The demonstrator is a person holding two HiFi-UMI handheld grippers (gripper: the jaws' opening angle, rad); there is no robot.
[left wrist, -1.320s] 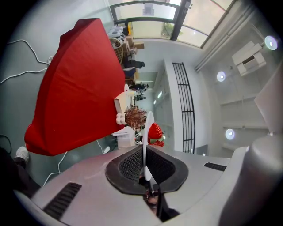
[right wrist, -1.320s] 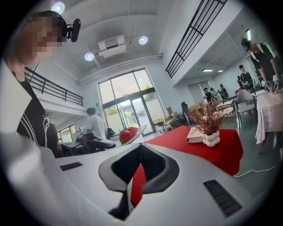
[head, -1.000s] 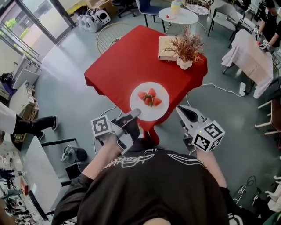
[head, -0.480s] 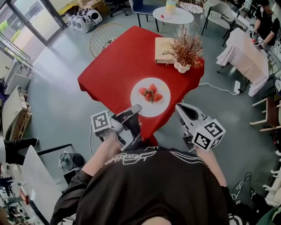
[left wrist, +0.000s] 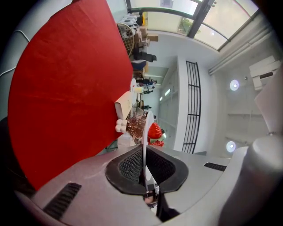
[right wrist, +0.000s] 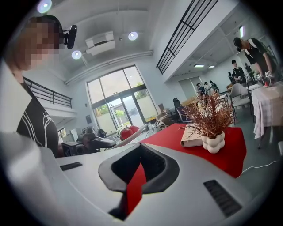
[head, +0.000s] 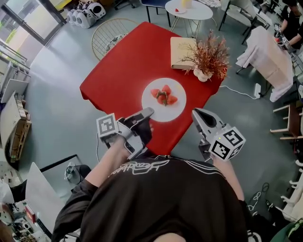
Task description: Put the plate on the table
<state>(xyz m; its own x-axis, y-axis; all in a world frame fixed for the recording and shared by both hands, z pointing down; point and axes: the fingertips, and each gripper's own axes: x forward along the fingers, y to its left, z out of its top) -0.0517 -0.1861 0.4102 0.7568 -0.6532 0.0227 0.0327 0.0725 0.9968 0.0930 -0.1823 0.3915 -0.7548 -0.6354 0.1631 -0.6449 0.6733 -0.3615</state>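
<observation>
A white plate [head: 164, 106] carrying several strawberries [head: 164, 96] hangs level over the near part of the red table [head: 123, 61]. My left gripper [head: 147, 112] is shut on the plate's near left rim. In the left gripper view the plate's edge [left wrist: 145, 132] runs straight between the pads, with a strawberry [left wrist: 154, 131] beyond them. My right gripper [head: 198, 113] is shut and holds nothing, just right of the plate and apart from it. From the right gripper view [right wrist: 140, 148] I see the plate's rim [right wrist: 132, 135] to the left. Whether the plate touches the cloth I cannot tell.
A dried plant in a white vase [head: 207, 56] and a tan book [head: 180, 49] sit at the table's far right. A round white table [head: 191, 10], a wire basket [head: 110, 35] and a white-draped table [head: 272, 56] stand around. People stand far right.
Both grippers and the plate have moved forward, from the table's near edge to further in over the red cloth. The left gripper's hold on the rim is unchanged.
</observation>
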